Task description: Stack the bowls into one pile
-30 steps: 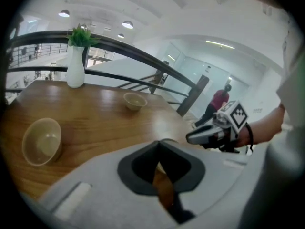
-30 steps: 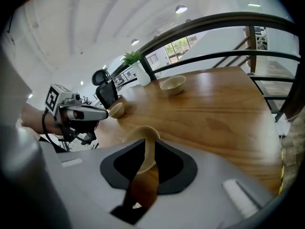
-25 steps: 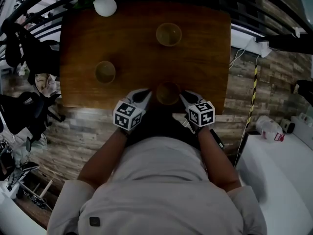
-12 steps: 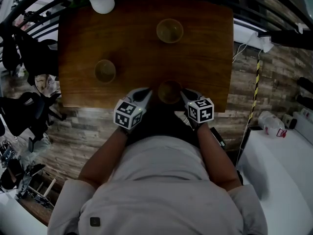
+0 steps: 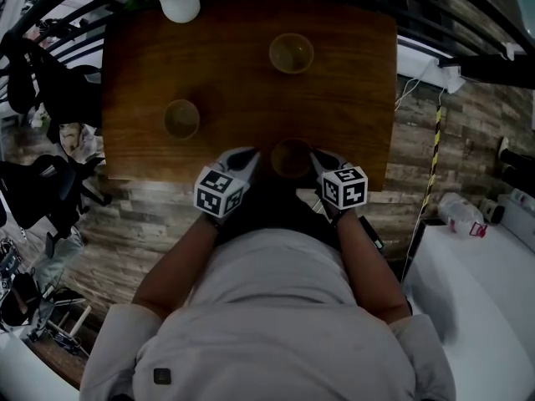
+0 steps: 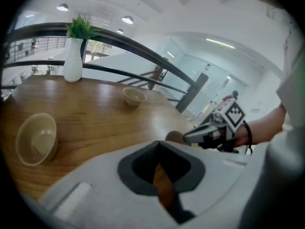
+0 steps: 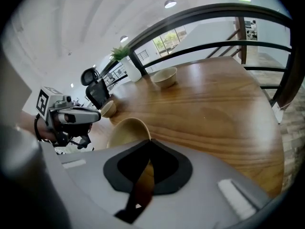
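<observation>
Three tan bowls sit on the wooden table (image 5: 134, 73). The near bowl (image 5: 291, 155) (image 7: 125, 130) is at the front edge, between my two grippers. My right gripper (image 5: 316, 159) (image 7: 148, 142) has just been closing, and its jaws are now shut on that bowl's right rim. My left gripper (image 5: 251, 159) (image 6: 159, 144) hangs just left of the near bowl (image 6: 175, 136), jaws together with nothing seen held. A second bowl (image 5: 181, 118) (image 6: 35, 137) stands at mid-left. The third bowl (image 5: 291, 53) (image 6: 134, 96) is further back.
A white vase with a green plant (image 5: 180, 7) (image 6: 73, 61) stands at the table's far left corner. A dark railing (image 7: 214, 13) runs behind the table. A black chair (image 5: 50, 182) is on the floor to the left, and a white surface (image 5: 476, 291) lies at the right.
My right gripper has edged slightly inward against the near bowl's right rim. The left gripper and all three bowls stay where they were.
</observation>
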